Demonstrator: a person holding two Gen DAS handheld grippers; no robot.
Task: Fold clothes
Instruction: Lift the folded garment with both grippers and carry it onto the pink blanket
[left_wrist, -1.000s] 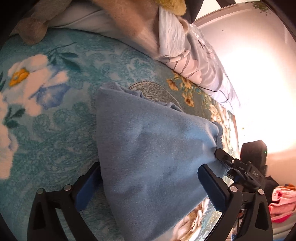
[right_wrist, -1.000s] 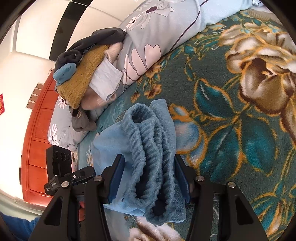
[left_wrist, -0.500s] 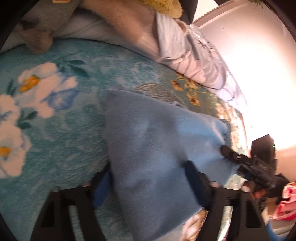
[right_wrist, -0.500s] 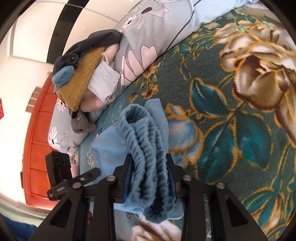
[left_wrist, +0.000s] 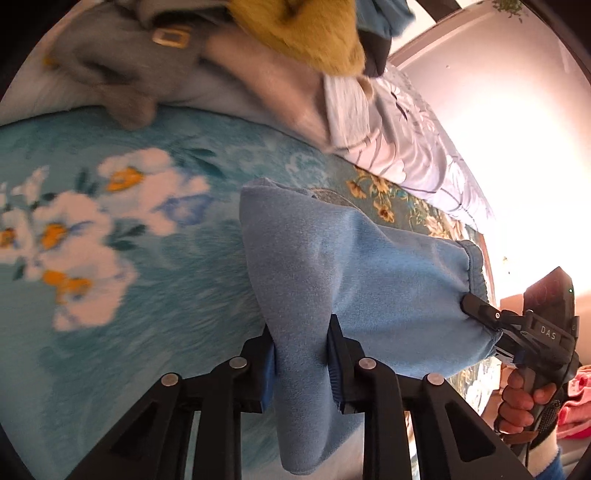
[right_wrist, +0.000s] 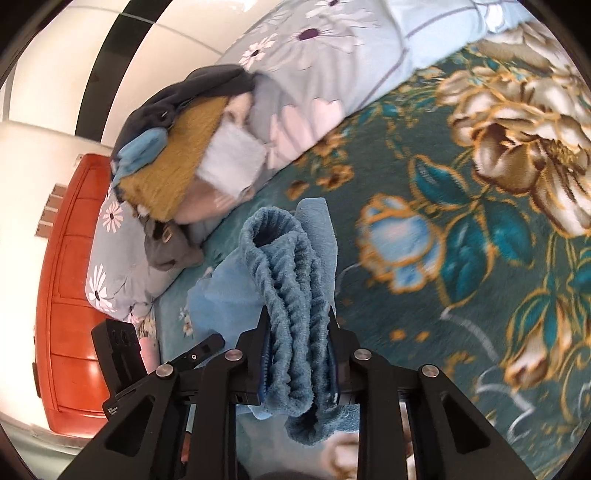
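A folded light blue fleece garment (left_wrist: 369, 280) lies on the floral teal blanket (left_wrist: 110, 295). My left gripper (left_wrist: 301, 354) is shut on the garment's near plain edge. My right gripper (right_wrist: 297, 354) is shut on its ribbed blue hem (right_wrist: 284, 266), bunched between the jaws. The right gripper also shows in the left wrist view (left_wrist: 480, 314), at the garment's right end, with a hand on its handle. The left gripper shows in the right wrist view (right_wrist: 199, 350), at the lower left beside the garment.
A pile of clothes (right_wrist: 177, 147) in mustard, grey, white and dark colours rests on a flowered pillow (right_wrist: 314, 85) beyond the garment. A red wooden headboard (right_wrist: 70, 295) stands at the left. Pink cloth (left_wrist: 576, 398) lies off the bed's edge.
Both grippers have closed on the garment: the left on its plain edge, the right on its ribbed hem. The pile of clothes looms nearer in the left wrist view.
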